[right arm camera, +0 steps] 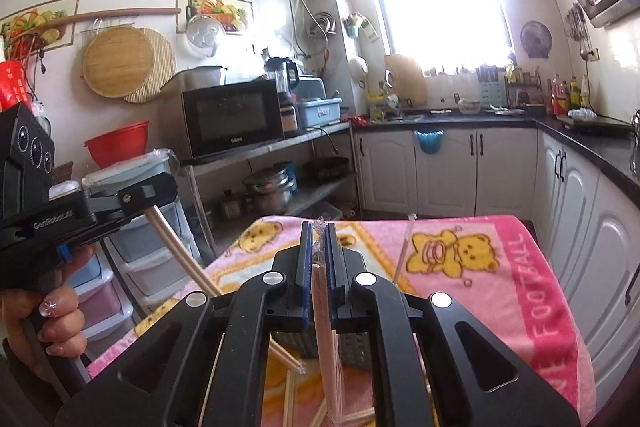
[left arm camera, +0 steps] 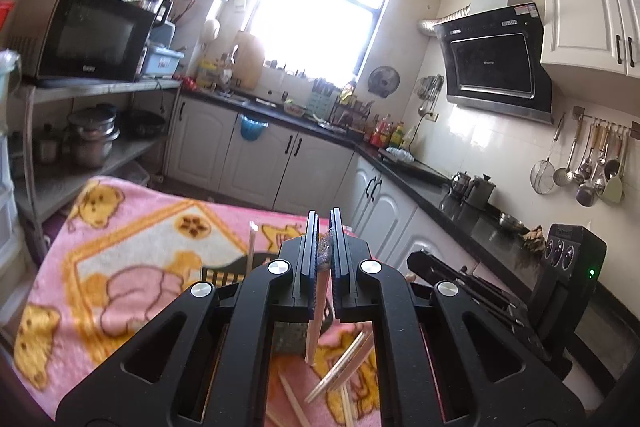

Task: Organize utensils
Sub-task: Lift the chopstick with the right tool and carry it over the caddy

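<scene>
Left gripper point(left arm camera: 325, 255) and right gripper point(right arm camera: 319, 259), each clamped near the top of a wrapped chopstick pair point(left arm camera: 318, 311) point(right arm camera: 326, 327); both pairs hang long-axis downward above the grey slotted holder point(right arm camera: 352, 349) on the pink blanket point(right arm camera: 500, 267), loose chopsticks point(left arm camera: 340, 367) beside it.

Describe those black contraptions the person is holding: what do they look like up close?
Each gripper is matte black, with two flat parallel fingers lined in blue, driven by angular linkage arms with silver round pivot bolts. The left one's side reads "GenRobot.AI" in white, with a blue trigger. The hand gripping it has pale painted nails, one with a star design.
</scene>
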Demonstrator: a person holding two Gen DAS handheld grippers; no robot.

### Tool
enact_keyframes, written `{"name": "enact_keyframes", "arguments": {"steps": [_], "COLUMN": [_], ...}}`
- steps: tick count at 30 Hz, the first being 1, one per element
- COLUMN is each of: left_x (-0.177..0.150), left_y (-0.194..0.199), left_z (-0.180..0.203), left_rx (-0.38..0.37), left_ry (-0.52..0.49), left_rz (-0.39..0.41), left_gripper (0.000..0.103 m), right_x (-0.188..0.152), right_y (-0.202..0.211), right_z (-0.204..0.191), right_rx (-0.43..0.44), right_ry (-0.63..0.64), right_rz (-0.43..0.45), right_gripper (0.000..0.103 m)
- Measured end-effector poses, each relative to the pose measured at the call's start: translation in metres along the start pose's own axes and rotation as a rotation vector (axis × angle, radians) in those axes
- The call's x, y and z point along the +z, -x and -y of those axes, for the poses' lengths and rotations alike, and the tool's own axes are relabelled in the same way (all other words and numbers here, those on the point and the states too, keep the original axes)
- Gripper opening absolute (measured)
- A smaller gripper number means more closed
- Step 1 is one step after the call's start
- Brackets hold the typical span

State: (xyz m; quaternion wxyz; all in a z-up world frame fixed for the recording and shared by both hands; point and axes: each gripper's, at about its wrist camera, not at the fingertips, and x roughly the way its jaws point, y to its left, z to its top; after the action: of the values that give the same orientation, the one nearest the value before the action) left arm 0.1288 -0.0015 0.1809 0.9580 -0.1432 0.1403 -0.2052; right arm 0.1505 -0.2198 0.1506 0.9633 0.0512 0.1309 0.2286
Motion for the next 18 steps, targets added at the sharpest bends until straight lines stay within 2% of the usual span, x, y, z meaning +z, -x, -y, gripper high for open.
{"name": "enact_keyframes", "arguments": {"steps": [12,18], "left_x": [0.039,0.057], "left_y": [0.000,0.001], "left_z": [-0.001,-0.004], "left_rx": [0.015,0.056], "left_ry": [-0.030,-0.050], "left_rz": [0.089,0.134], "left_gripper": [0.003,0.003], "right_x": [0.037,0.056], "right_y": [-0.006,-0.009], "right_z": [-0.009,-0.012], "right_rx": [0.020,0.016], "right_ry": [0.026,0.046], "right_rz": [0.076,0.120], "right_gripper": [0.006,0.006]}}
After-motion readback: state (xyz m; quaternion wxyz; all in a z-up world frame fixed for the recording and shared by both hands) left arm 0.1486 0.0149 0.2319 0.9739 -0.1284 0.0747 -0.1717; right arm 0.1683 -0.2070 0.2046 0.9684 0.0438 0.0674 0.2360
